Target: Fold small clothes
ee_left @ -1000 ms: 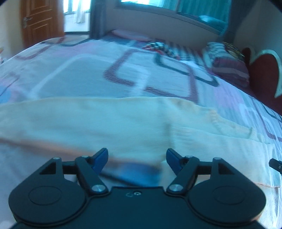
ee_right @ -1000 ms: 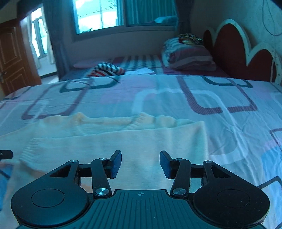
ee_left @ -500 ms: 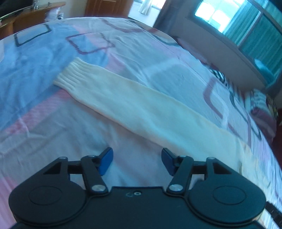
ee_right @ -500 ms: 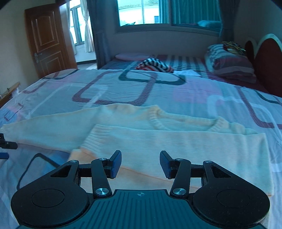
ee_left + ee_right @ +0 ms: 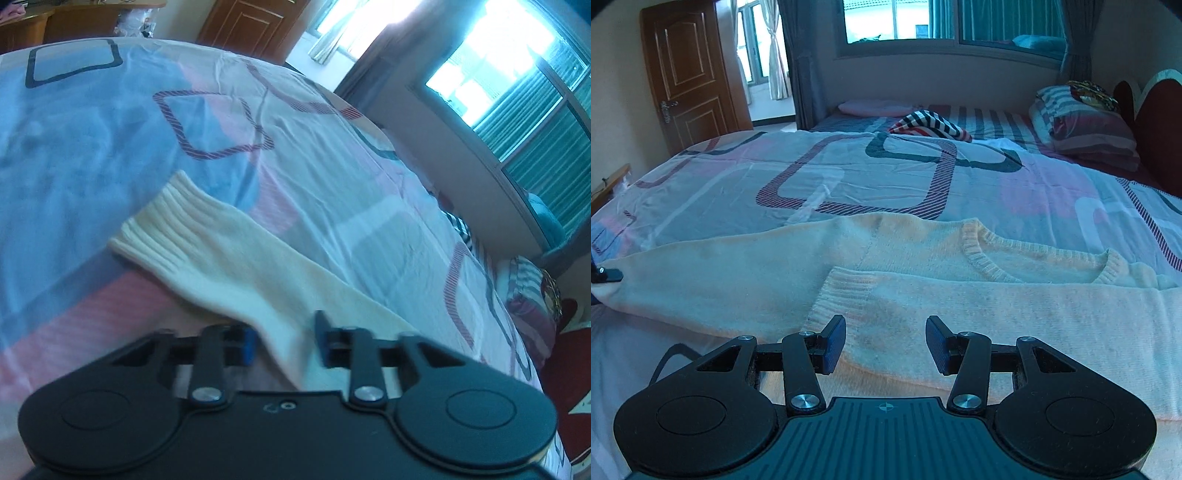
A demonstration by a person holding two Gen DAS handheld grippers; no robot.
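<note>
Left gripper (image 5: pixel 284 338) angled downward, jaws just closing on the cream sweater (image 5: pixel 923 280) sleeve; right gripper (image 5: pixel 885 345) angled downward, jaws released above the folded sleeve. Sweater lies flat on the bedspread (image 5: pixel 849 173).

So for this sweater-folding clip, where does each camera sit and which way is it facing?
Left wrist: on the left gripper, angled down along the outstretched sleeve toward its ribbed cuff; its jaws have just been closing around the sleeve.
Right wrist: on the right gripper, facing across the bed toward the window; open jaws over the folded-in sleeve.
Shared: the same cream sweater, bedspread, window.
</note>
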